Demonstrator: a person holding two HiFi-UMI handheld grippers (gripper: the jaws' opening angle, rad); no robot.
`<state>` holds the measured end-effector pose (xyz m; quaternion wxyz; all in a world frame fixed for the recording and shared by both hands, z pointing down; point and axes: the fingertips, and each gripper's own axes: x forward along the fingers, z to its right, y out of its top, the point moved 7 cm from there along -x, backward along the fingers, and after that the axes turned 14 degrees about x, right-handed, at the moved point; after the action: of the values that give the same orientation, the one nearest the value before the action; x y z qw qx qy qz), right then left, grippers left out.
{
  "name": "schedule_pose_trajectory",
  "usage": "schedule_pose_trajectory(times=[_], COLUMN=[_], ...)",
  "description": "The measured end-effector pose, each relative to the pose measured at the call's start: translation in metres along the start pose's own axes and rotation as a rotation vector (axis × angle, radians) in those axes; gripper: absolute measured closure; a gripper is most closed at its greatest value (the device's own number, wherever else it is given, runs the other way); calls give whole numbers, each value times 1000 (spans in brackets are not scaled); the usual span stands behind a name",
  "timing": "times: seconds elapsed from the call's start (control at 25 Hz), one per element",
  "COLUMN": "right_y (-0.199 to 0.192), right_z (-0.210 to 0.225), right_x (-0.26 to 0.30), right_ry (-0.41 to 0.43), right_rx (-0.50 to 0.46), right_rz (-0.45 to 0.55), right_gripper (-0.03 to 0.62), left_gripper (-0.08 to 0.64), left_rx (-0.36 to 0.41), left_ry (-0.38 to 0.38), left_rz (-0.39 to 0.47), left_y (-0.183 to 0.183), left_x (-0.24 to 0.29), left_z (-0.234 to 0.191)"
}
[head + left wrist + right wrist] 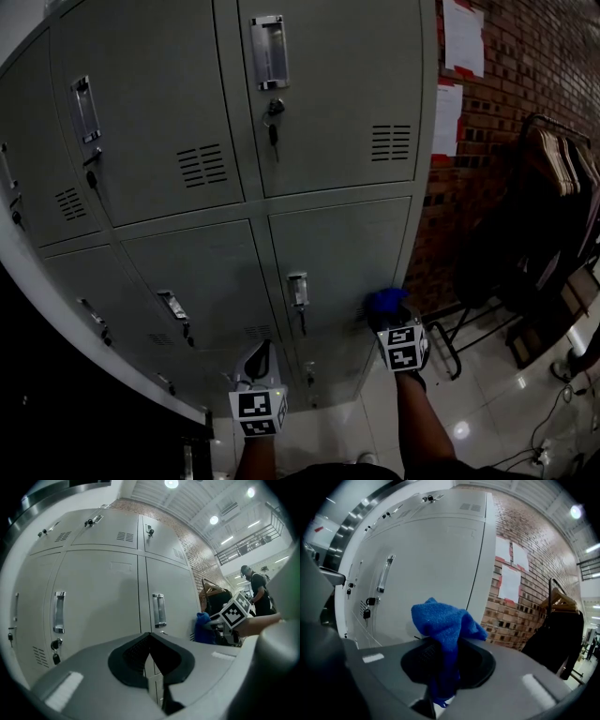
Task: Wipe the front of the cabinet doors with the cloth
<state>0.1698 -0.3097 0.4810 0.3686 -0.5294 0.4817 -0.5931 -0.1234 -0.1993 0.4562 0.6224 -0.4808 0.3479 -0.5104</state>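
Clamping the blue cloth between its jaws, the right tool holds it just ahead, close to a lower cabinet door — left tool clenched, empty.

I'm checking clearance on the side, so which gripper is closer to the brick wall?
Right. The right gripper, shut on the blue cloth, is at the end of the cabinet beside the brick wall; the left gripper is farther along the doors, away from it.

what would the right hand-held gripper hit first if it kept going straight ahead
Likely the grey cabinet door; the blue cloth clamped in the right hand-held gripper sticks out ahead, so it would touch first. Gap unclear.
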Motion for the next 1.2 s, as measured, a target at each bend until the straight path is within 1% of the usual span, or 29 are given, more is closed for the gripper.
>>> schedule_pose_trajectory(times=[0.12,0.28,0.4,0.48,0.72,0.96,1.2], right_y=[-15,-32,-34,-34,-32,-29,-23], right_z=[-1,-6,-10,-12,-41,-85,-135], right_x=[7,26,30,31,31,31,31], right_ry=[-12,-40,-76,-75,-14,71,185], right_rx=[6,36,27,28,21,-25,-76], right_rz=[-44,-102,-108,-108,-110,-107,-100], right_gripper=[529,529,529,531,529,529,529], left_gripper=[548,548,549,549,549,549,548], left_rx=[1,0,-4,-4,-5,-9,-19], left_ry=[1,8,16,18,19,35,65], left_rz=[0,-5,-12,-14,-15,-16,-13], left_y=[-1,-2,-5,-7,-9,-12,-16], left_x=[0,-1,-2,-3,-4,-11,-21], left_z=[-1,-4,-7,-8,-11,-21,-35])
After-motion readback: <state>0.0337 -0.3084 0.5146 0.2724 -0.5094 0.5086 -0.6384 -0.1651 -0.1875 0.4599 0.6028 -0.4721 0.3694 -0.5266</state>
